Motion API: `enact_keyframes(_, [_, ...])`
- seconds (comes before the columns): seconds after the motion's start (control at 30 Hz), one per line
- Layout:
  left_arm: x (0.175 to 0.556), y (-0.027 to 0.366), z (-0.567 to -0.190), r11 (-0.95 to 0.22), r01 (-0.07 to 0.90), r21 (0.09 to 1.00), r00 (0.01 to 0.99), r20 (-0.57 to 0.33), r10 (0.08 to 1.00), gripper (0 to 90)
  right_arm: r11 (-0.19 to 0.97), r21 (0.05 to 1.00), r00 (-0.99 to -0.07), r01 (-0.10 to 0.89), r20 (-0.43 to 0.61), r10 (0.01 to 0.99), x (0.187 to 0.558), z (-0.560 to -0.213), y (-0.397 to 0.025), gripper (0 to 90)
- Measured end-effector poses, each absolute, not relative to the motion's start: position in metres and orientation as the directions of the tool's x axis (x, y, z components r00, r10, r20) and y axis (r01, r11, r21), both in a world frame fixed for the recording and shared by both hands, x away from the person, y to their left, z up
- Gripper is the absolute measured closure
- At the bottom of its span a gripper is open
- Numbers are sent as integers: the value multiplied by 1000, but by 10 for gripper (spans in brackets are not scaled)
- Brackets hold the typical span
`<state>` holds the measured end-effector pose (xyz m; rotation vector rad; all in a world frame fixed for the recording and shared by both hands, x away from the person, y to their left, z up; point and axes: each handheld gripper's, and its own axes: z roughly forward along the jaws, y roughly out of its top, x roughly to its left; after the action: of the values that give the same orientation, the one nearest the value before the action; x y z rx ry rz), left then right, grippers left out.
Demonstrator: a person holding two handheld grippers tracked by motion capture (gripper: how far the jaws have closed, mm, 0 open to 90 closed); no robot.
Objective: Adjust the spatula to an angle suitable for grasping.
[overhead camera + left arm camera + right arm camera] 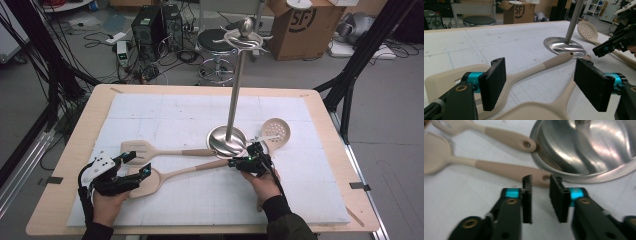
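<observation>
1. We look down on a wooden table [60, 165] that spans most of the frame, with a white gridded mat [165, 112] covering nearly all of its top.
2. A tall steel utensil stand [235, 85] rises just right of the frame's middle. Its round dished base [220, 142] sits on the mat and its hooked top reaches the upper edge.
3. A beige spoon [150, 181] lies in the lower middle, with its bowl at lower left and its handle running up and right towards the stand's base. In the right gripper view the handle's end with the hanging hole lies just beside the base rim.
4. A beige slotted turner [137, 150] lies just above the spoon, with its head at left and its handle tip touching or nearly touching the base.
5. A pale skimmer [276, 132] with a perforated round head lies right of the base, partly behind the right hand's tool.
6. The left gripper [135, 165] sits at lower left, held by a hand coming up from the bottom edge. Its jaws are spread wide and hold nothing. In the left gripper view they hang over the spoon's neck, where bowl meets handle.
7. The right gripper [246, 159] sits at lower centre-right. In the right gripper view its jaws stand a little apart, straddling the very end of the spoon handle. We cannot tell whether the pads touch it.
</observation>
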<state>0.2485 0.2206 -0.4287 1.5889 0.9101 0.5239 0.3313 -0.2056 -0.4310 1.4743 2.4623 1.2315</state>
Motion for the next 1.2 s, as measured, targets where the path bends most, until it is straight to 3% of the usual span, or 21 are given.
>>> enact_keyframes(0.1, [247, 220, -428, -32, 261, 965, 599, -136, 789, 265, 206, 644, -547, 737, 389, 741, 331, -428, -213, 498])
enact_keyframes(0.2, [247, 219, -428, -38, 261, 965, 603, -133, 786, 265, 200, 658, -559, 726, 394, 729, 330, -426, -216, 460])
enact_keyframes(0.8, [247, 219, -429, -44, 273, 961, 601, -135, 788, 266, 141, 762, -622, 632, 391, 678, 313, -405, -237, 362])
enact_keyframes(1.2, [246, 218, -429, -50, 272, 961, 596, -127, 793, 266, 39, 809, -543, 586, 356, 760, 296, -405, -285, 316])
